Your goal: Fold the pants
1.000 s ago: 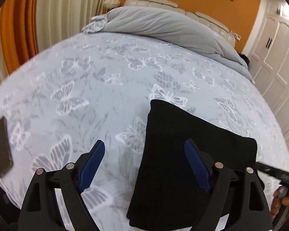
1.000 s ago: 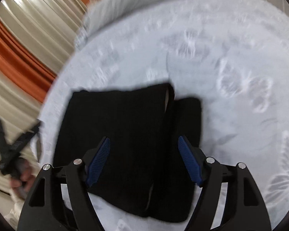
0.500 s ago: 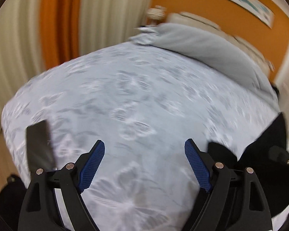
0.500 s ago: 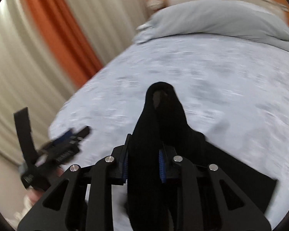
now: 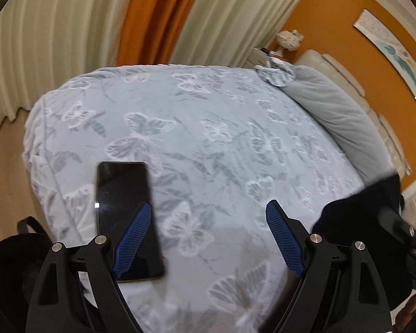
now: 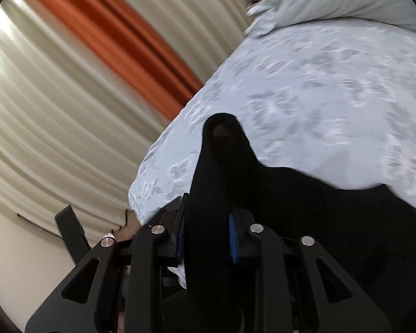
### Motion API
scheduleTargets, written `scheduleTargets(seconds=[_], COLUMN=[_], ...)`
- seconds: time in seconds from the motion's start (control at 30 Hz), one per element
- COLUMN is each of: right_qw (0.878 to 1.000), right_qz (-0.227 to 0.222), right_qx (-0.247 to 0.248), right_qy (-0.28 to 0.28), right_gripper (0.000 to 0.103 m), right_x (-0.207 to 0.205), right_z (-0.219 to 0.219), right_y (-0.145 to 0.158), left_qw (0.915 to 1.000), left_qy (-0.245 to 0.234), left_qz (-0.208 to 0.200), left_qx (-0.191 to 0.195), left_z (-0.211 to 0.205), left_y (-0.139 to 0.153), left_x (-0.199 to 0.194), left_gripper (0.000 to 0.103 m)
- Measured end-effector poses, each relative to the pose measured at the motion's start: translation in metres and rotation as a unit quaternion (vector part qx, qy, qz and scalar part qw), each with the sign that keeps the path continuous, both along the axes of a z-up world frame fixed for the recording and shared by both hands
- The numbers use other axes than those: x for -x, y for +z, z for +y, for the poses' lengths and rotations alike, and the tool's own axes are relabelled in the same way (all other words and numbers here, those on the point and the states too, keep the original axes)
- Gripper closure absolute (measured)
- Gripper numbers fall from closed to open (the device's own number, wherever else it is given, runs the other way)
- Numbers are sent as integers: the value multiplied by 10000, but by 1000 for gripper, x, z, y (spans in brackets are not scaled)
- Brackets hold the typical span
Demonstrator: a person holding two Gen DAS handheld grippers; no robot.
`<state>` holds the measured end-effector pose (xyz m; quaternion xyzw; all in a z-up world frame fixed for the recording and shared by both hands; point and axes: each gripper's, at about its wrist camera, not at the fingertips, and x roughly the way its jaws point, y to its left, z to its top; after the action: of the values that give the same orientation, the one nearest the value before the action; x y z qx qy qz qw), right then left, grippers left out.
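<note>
The black pants hang folded from my right gripper, which is shut on a thick bunch of the cloth and holds it lifted over the bed; a tuft sticks up past the blue pads. In the left wrist view the pants show at the right edge, held up beside the other gripper. My left gripper is open and empty, low over the butterfly bedspread, its left finger above a phone.
A black phone lies on the bedspread near the bed's corner. A grey duvet is bunched by the headboard. Cream and orange curtains hang behind. A dark bag sits on the wooden floor at lower left.
My right gripper has shut on the folded pants and lifted them off the bed. My left gripper has swung left, away from the pants, toward the phone and the bed's corner.
</note>
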<state>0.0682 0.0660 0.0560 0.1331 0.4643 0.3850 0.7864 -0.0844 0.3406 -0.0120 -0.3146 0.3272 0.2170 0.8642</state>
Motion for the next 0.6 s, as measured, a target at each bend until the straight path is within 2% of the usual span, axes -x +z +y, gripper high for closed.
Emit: scheduleTargets(seconds=[0.03, 0.07, 0.13, 0.23, 0.27, 0.3, 0.33, 0.4, 0.43, 0.47, 0.5, 0.57, 0.6], right_qw=[9999, 9990, 9952, 9812, 9749, 9614, 9504, 9585, 9574, 9554, 9567, 9668, 9716], right_qz=[-52, -109, -134, 365, 502, 698, 869, 928, 881, 668, 196, -262, -339], right_qx=[-42, -70, 68, 385, 646, 1215, 1540, 701, 618, 683, 779, 696, 630], right_qy=[-150, -426, -966, -1854, -2071, -2367, -2561, -2604, -2680, -2796, -2799, -2446, -2257], right_gripper=[80, 80, 80, 80, 79, 78, 74, 64, 58, 58, 58, 61, 63], right_x=[2, 6, 14, 24, 25, 27, 29, 40, 44, 48, 54, 61, 62], right_z=[-29, -77, -150, -256, -277, -301, -319, -339, -342, -342, -336, -319, -312], right_y=[2, 2, -10, -69, -89, -118, -140, -146, -141, -130, -111, -87, -82], left_qw=[9999, 9995, 9974, 9883, 9832, 9784, 9727, 9651, 9604, 9565, 9539, 9482, 9460], left_qy=[-158, -292, -701, -1520, -1825, -2066, -2315, -2609, -2773, -2899, -2978, -3140, -3187], left_qz=[-10, -5, -9, 26, 59, 82, 117, 194, 267, 323, 356, 432, 463], left_qx=[-56, -103, -154, -86, -49, -3, 41, 82, 75, 53, 16, -215, -358], left_z=[-10, -18, -44, -94, -113, -130, -151, -181, -198, -215, -227, -256, -267], left_y=[2, 3, 4, -1, -3, -5, -9, -17, -21, -25, -28, -34, -36], left_x=[-4, -7, -15, -31, -38, -43, -49, -57, -62, -66, -68, -73, -75], left_gripper=[21, 21, 21, 20, 20, 19, 19, 19, 19, 19, 19, 19, 19])
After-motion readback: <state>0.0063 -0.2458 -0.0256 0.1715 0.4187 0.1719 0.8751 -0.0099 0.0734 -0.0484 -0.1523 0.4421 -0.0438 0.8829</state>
